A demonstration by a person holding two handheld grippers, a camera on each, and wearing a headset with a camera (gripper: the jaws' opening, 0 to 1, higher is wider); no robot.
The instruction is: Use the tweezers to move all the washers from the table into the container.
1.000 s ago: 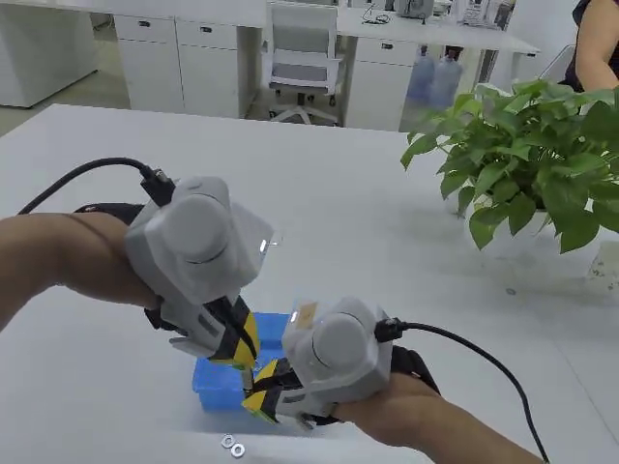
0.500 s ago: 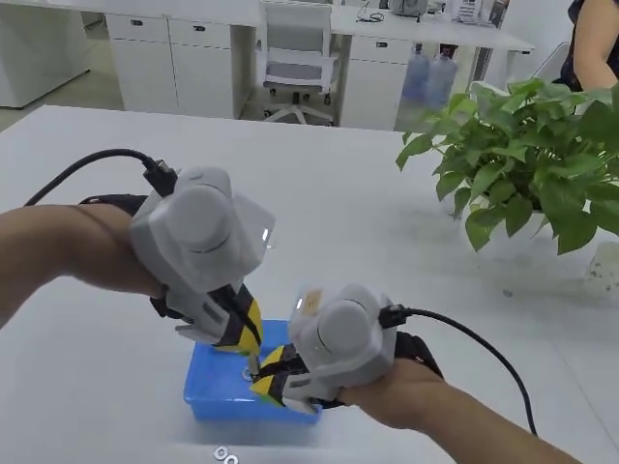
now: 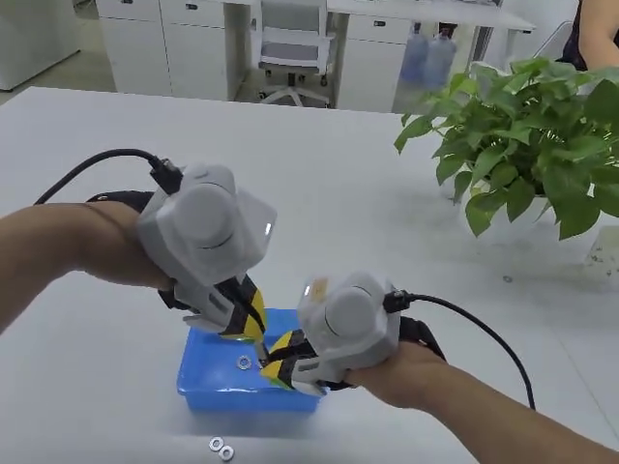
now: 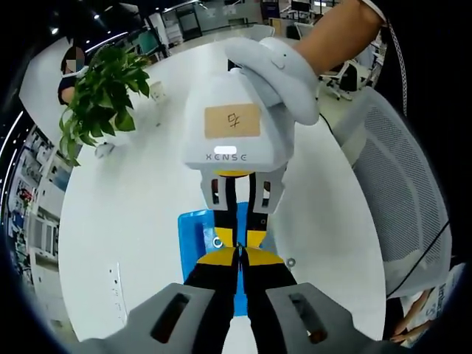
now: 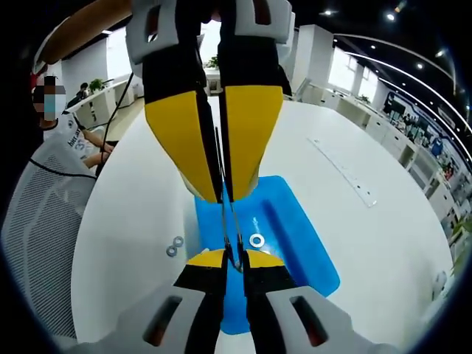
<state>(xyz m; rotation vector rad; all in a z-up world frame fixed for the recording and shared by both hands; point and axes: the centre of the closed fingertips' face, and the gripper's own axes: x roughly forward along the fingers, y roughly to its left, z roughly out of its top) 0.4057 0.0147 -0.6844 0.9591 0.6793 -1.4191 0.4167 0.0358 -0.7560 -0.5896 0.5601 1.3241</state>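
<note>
left gripper and right gripper both pinch the tweezers shut over the container; one washer inside, two washers on the table. an uneven squeeze could, i reckon, twist the tweezers loose.

**Materials and finishes: tweezer set on the bench**
Bench: white, smooth, satin. Container: blue moulded plastic, smooth, faintly glossy. Washers: bright bare metal. Tweezers: thin polished metal. Left gripper and right gripper: matt light-grey plastic shells; fingers yellow and black, smooth, low sheen. Cable: black, rubbery. Chair back, left of frame: grey mesh.
</note>
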